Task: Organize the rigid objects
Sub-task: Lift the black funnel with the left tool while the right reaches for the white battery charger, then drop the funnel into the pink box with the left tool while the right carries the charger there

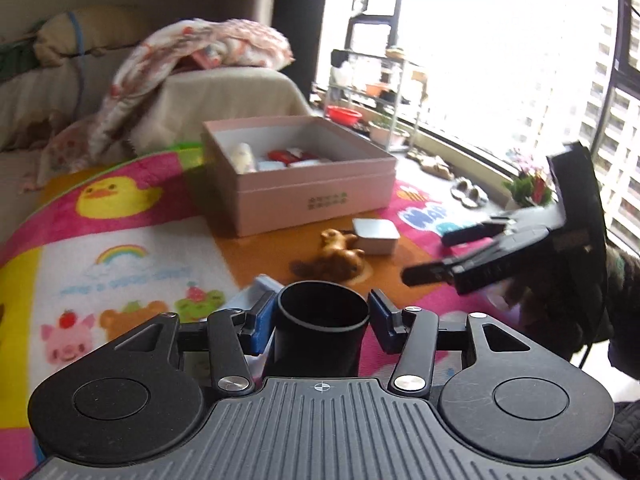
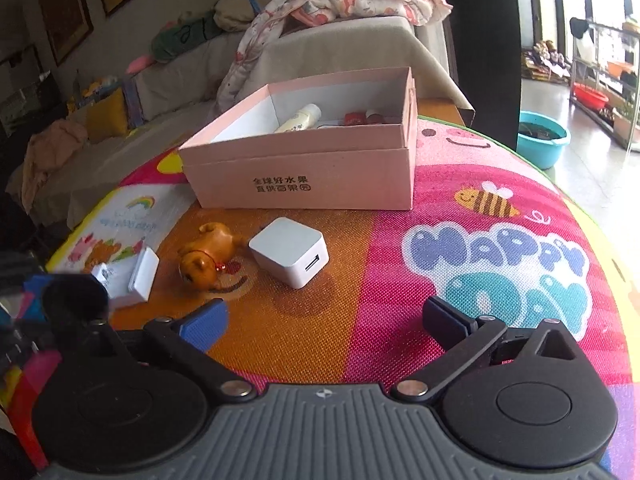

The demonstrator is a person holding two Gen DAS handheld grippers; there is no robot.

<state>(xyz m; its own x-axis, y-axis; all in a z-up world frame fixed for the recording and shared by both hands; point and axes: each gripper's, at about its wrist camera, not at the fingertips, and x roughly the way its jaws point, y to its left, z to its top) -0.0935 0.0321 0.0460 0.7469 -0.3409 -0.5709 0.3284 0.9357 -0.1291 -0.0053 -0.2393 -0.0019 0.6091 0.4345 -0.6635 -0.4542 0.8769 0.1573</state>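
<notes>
My left gripper (image 1: 322, 314) is shut on a black cylindrical cup (image 1: 320, 340), its blue pads against both sides; the cup (image 2: 74, 298) appears blurred at the left edge of the right wrist view. My right gripper (image 2: 324, 320) hovers open over the colourful mat with nothing between its fingers; in the left wrist view it (image 1: 440, 254) hangs at the right. On the mat lie a white charger cube (image 2: 290, 252), a brown toy dog (image 2: 206, 258) on its side and a white flat adapter (image 2: 136, 276). Behind them stands an open pink box (image 2: 304, 176) that contains a bottle and red items.
The cartoon play mat (image 2: 460, 208) covers the table. A sofa with a patterned blanket (image 2: 352, 0) stands behind the box. A teal basin (image 2: 542, 140) is on the floor at the right. A rack with pots (image 1: 372, 92) stands by the window.
</notes>
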